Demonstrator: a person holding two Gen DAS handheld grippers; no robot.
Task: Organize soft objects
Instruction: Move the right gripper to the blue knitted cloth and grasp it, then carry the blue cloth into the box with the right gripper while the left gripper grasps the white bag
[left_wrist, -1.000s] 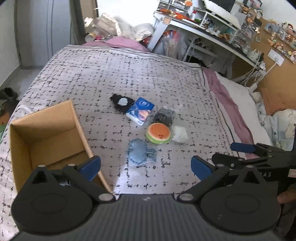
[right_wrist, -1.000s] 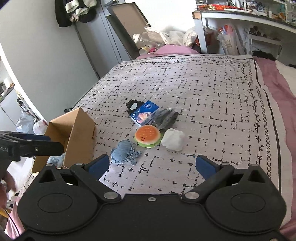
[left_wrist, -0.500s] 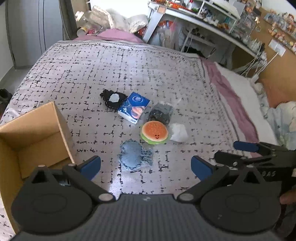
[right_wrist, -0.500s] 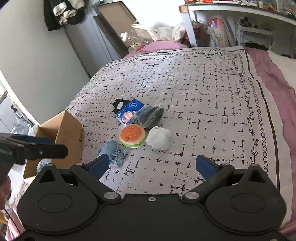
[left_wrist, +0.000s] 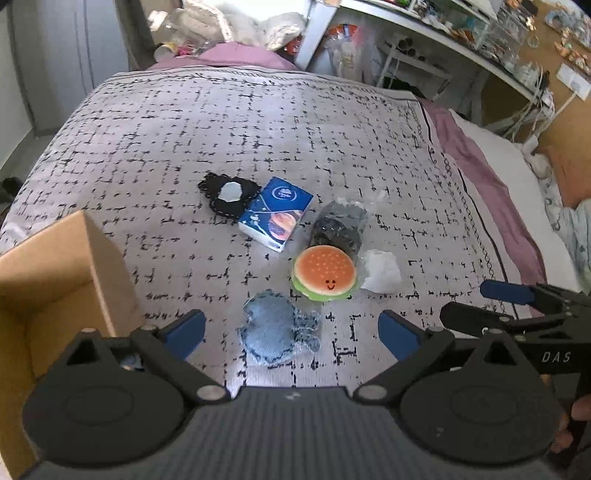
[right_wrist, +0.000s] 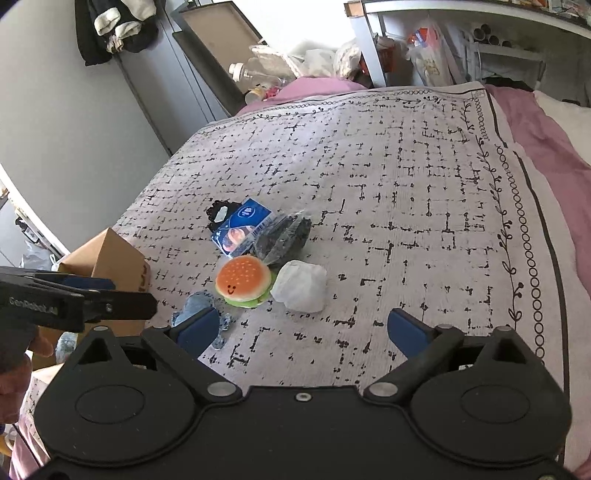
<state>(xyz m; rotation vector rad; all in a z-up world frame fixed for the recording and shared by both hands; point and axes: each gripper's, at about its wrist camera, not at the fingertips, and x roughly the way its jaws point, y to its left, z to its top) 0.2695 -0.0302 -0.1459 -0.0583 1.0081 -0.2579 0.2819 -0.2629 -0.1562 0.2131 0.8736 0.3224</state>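
Both grippers have dropped closer to the bed — the left gripper (left_wrist: 290, 330), fingers wide and empty, now frames the blue knitted toy (left_wrist: 277, 332), likely the next pick for the cardboard box (left_wrist: 55, 273), the right gripper (right_wrist: 301, 330) equally wide.

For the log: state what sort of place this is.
Most likely a bedroom: a bed with a patterned bedspread, a cluttered desk beside it, and clothes hanging on the wall.

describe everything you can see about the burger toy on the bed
The burger toy is a round, squishy-looking plush: an orange bun top dotted with pale seeds, a small black smiley face on its near side, and a green frill like lettuce around the base. It lies flat on the patterned bedspread, bun up. A clear bag of dark items touches its far edge, and a white wad sits at its right.
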